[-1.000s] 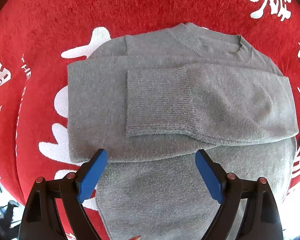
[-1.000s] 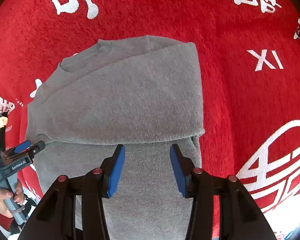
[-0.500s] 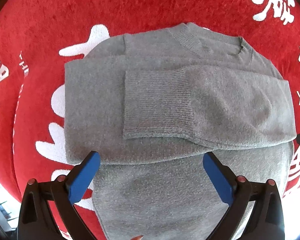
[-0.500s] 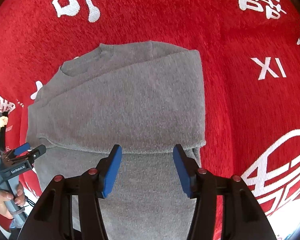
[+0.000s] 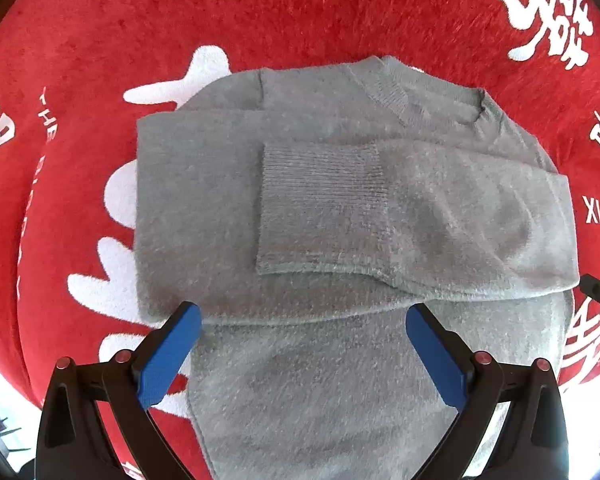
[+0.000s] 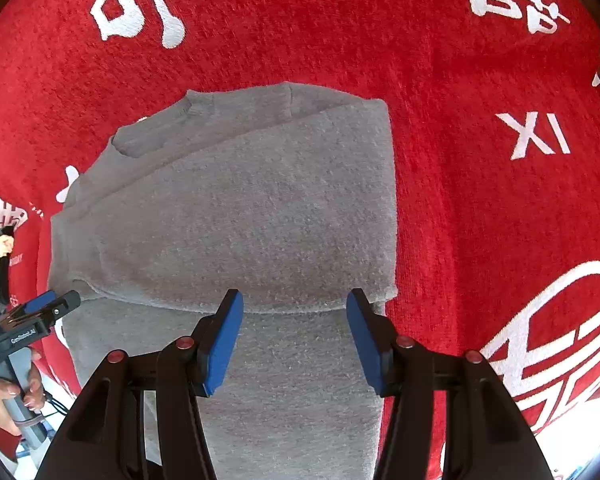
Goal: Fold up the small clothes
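A small grey fuzzy knit sweater [image 5: 332, 216] lies flat on a red plush cloth with white printed characters [image 5: 300, 12], filling the centre of the left wrist view with its ribbed neckline [image 5: 388, 92] toward the top of the frame. Both sleeves are already laid across the chest, the upper one ending in a ribbed cuff [image 5: 320, 208] at mid-frame. That makes a narrow, even band, which would let the body be doubled over cleanly.

The left gripper [image 5: 302, 326] hangs over the sweater's lower half at the bottom of the frame. Its blue pads [image 5: 168, 356] have just been opening and stand spread wide with only cloth lying beneath them, nothing pinched. This suggests a release, or readiness to take a broad bite of the hem.

In the right wrist view the right gripper [image 6: 294, 316] sits at the bottom centre, just below the folded sleeve's edge. Its jaws have just been opening a little and stand parted, holding nothing. At the left edge of that frame a hand [image 6: 8, 392] grips the handle of the other tool.

Judging by this layout, the bottom-to-collar fold remains to be done.
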### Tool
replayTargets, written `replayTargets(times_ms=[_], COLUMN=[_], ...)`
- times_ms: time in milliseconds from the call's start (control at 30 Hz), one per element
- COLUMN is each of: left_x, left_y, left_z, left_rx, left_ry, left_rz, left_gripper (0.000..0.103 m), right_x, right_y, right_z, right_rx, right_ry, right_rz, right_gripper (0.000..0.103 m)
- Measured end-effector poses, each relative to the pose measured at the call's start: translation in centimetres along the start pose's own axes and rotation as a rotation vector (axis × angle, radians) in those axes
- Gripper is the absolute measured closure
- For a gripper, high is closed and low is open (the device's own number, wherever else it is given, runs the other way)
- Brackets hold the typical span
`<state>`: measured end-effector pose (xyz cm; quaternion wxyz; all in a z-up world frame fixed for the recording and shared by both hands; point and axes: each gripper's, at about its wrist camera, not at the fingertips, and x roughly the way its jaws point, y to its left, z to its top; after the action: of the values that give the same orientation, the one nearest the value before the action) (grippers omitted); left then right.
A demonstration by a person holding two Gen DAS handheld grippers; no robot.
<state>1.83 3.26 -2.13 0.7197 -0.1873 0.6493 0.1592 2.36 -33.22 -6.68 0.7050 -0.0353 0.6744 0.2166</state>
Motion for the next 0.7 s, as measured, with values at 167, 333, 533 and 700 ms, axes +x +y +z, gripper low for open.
replayTargets(times_ms=[167,333,533,700], left_x=[-0.7,-1.0,-1.5,-1.1], left_y=[1.2,2.0,1.6,0.5], left_z=[-2.0,-5.8,-10.9,-14.2], left_rx=[-0.011,-0.065,-0.136,-0.141], left_ry=[0.003,0.029,0.069,0.104], left_rz=[-0.005,-0.022,-0.010,0.014], left_gripper=[0.000,0.000,0.000,0.000], right_x=[0.0,-0.2,0.1,0.4], right_y=[-0.6,-1.3,-2.3,-2.8], right_z=[-1.0,-2.2,-5.0,-8.0], right_rx=[0.002,-0.022,-0.087,-0.141], right_ry=[0.023,0.044,0.118,0.181], right_rz=[0.041,0.122,0.221,0.265], right_gripper=[0.045,0.040,0.040,0.040])
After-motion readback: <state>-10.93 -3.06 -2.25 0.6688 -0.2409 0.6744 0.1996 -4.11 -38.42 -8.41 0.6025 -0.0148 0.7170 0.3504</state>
